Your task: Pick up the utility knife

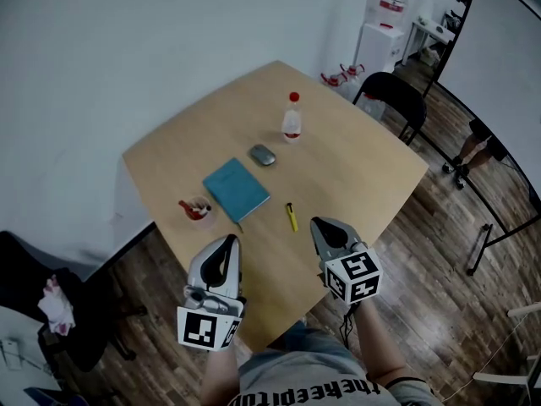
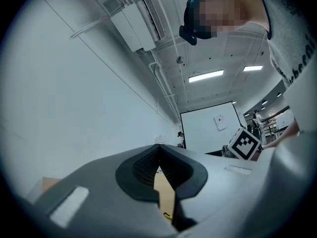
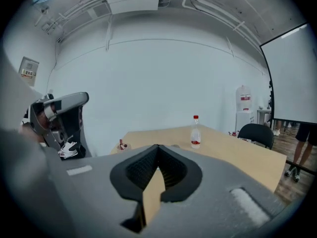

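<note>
Nothing done yet; the knife [image 1: 291, 216] lies untouched on the table [image 1: 355, 167]; the right gripper [image 1: 326, 227] hangs near it, clenched, empty; the left gripper [image 1: 225, 245] likewise; the opening, grasp and lift are all left.

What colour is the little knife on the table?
Yellow; the small slim utility knife shows best in the head view.

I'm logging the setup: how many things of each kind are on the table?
bottle: 1
mouse: 1
notebook: 1
utility knife: 1
cup: 1
Total: 5
</note>
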The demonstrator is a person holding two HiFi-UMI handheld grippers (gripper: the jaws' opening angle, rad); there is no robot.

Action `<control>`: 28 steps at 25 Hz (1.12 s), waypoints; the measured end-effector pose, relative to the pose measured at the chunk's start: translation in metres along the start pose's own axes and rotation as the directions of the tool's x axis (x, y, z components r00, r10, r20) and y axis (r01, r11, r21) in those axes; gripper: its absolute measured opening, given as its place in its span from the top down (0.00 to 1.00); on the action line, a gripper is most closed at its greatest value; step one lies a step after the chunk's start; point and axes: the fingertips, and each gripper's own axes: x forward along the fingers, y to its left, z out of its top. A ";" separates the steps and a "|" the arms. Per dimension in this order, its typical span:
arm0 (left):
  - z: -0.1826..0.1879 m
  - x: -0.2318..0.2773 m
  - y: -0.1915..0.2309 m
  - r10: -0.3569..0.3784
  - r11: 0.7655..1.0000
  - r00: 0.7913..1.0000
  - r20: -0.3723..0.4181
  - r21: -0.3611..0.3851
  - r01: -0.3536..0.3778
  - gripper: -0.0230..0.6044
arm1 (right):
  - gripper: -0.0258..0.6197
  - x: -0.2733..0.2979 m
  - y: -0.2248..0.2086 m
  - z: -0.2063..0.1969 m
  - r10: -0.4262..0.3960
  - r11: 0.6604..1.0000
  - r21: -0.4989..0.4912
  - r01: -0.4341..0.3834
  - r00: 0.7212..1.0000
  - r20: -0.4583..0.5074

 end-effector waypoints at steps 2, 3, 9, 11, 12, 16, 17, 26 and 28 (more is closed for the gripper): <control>0.000 0.004 -0.002 0.017 1.000 1.000 0.004 0.003 -0.017 0.97 | 0.96 0.009 -0.008 -0.009 0.015 1.000 0.014 -0.014 0.999 -0.039; 0.000 0.007 -0.002 0.026 1.000 1.000 0.006 0.003 -0.026 0.97 | 0.96 0.014 -0.011 -0.014 0.022 1.000 0.018 -0.021 0.998 -0.059; -0.004 0.013 -0.005 0.073 0.997 0.997 0.003 0.005 -0.073 0.97 | 0.96 0.045 -0.021 -0.043 0.070 0.998 0.012 -0.069 0.980 -0.186; -0.006 0.013 -0.005 0.084 0.996 0.996 -0.006 0.011 -0.084 0.97 | 0.96 0.058 -0.023 -0.054 0.094 0.995 0.046 -0.086 0.970 -0.224; -0.007 0.013 -0.005 0.088 0.996 0.996 -0.012 0.013 -0.088 0.97 | 0.95 0.064 -0.024 -0.059 0.103 0.994 0.068 -0.089 0.965 -0.242; -0.011 0.009 -0.002 0.113 0.993 0.993 -0.039 0.019 -0.113 0.97 | 0.90 0.085 -0.027 -0.083 0.132 0.987 0.130 -0.095 0.940 -0.315; -0.012 0.007 0.000 0.120 0.993 0.992 -0.045 0.021 -0.119 0.97 | 0.90 0.089 -0.028 -0.089 0.133 0.987 0.133 -0.093 0.933 -0.334; -0.022 -0.005 0.019 0.177 0.984 0.981 -0.082 0.025 -0.175 0.97 | 0.81 0.123 -0.036 -0.139 0.108 0.991 0.121 -0.056 0.868 -0.484; -0.024 -0.009 0.022 0.190 0.982 0.978 -0.092 0.029 -0.188 0.97 | 0.79 0.129 -0.040 -0.148 0.099 0.992 0.116 -0.045 0.854 -0.511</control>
